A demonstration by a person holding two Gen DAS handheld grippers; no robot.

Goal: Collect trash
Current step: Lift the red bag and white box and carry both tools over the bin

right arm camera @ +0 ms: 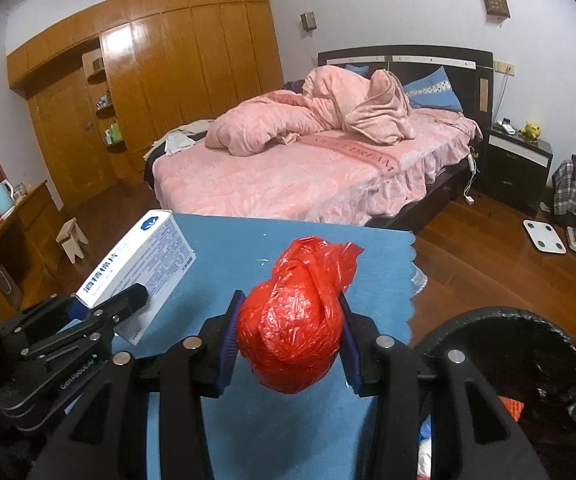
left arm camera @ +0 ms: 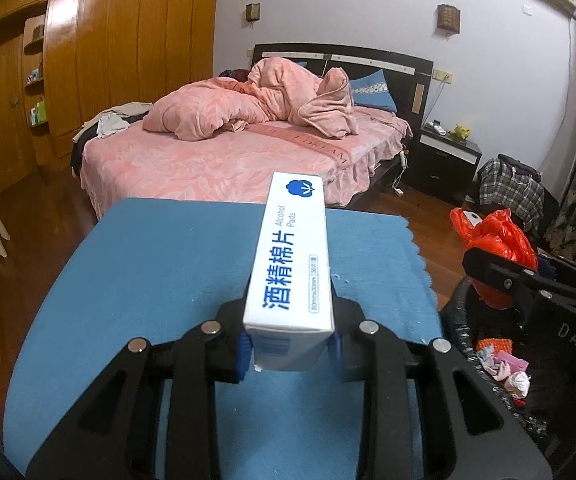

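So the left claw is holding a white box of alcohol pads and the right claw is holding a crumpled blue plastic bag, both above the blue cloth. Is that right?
Almost. The bag is red, not blue: the right wrist view shows the right gripper clamped on a crumpled red plastic bag. The rest stands: the left gripper holds the white box of alcohol pads, both above the blue cloth.

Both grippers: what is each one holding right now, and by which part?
Left gripper clamps the white alcohol pads box across its narrow near end. Right gripper squeezes the red plastic bag bundle by its bulging sides.
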